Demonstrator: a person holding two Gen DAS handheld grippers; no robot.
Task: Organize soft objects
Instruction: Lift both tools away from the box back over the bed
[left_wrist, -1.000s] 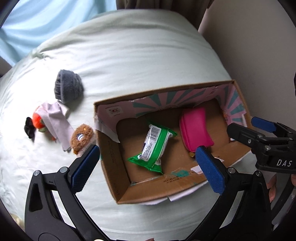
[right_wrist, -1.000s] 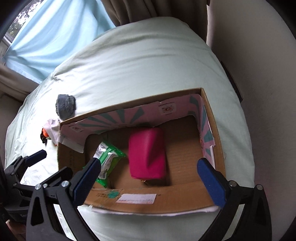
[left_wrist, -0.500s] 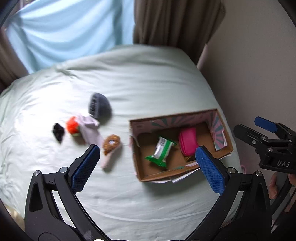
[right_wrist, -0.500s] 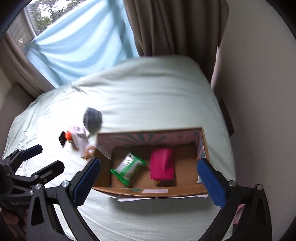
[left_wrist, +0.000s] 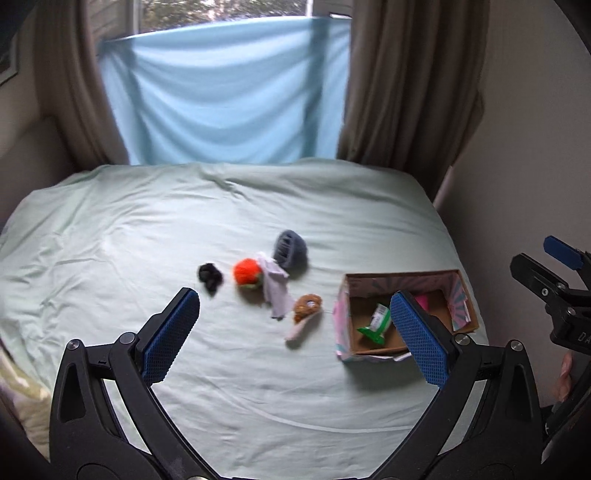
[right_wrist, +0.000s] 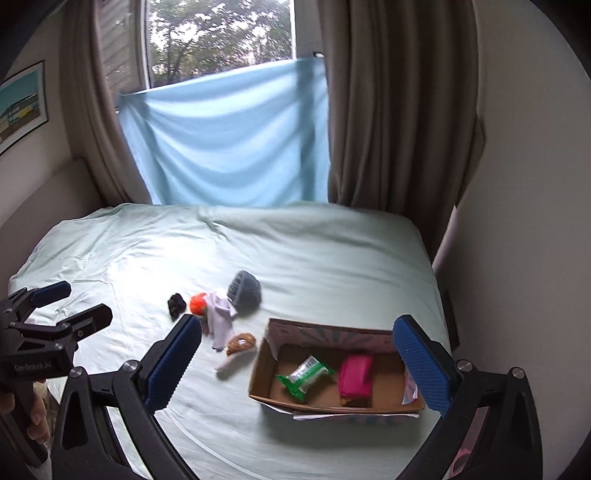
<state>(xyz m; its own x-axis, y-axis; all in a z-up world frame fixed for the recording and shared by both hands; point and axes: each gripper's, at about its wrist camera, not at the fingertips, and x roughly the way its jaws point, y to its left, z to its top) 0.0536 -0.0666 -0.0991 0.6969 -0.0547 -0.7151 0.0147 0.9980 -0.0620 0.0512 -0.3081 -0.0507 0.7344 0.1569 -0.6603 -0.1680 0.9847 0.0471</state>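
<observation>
Reading "GenRobot.AI" on left gripper (right_wrist: 64, 308) (jaws apart).

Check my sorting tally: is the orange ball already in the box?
No, the orange ball lies on the bed sheet, left of the cardboard box.

The bed (right_wrist: 295, 258) lies bare beyond the soft clutter (right_wrist: 221, 314); the box (right_wrist: 266, 354) is open-topped, half-filled.

Your left gripper (left_wrist: 295, 328) is a black plastic frame with triangular cut-outs, silver screws at the joints, and blue cross-hatched pads (left_wrist: 170, 334). Your right gripper (right_wrist: 306, 363) matches it: the same black frame, screws and blue pads (right_wrist: 421, 365). The left one's body carries pale lettering, too blurred to read.
</observation>
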